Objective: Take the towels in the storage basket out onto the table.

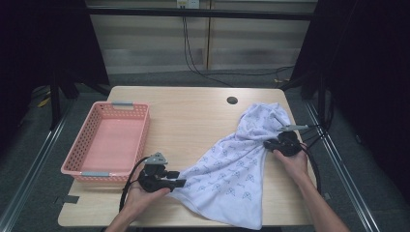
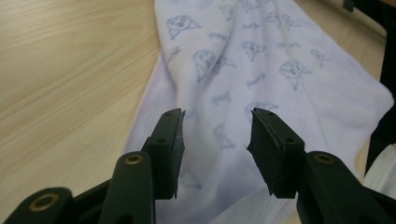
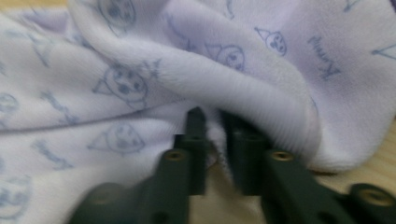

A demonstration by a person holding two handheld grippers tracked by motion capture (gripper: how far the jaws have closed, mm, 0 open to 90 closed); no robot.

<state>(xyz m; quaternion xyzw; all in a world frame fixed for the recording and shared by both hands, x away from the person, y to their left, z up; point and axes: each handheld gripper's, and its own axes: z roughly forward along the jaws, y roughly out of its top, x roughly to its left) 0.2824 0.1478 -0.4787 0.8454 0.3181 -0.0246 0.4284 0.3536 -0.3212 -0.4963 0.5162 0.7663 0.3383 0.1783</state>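
A pale lilac-white terry towel [image 1: 237, 164] carries a repeated grey-blue print of small cartoon faces and short script words. At nine o'clock from it sits a salmon-pink perforated plastic basket [image 1: 82, 157] with grey handles. The light wooden table [image 1: 193, 121] shows fine beige grain. The gripper jaws are matte black.

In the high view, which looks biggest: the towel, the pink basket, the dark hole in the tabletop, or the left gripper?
Largest to smallest as they look:
1. white printed towel
2. pink basket, not far behind the towel
3. left gripper
4. dark hole
The towel is bunched, so spread flat it would look bigger.
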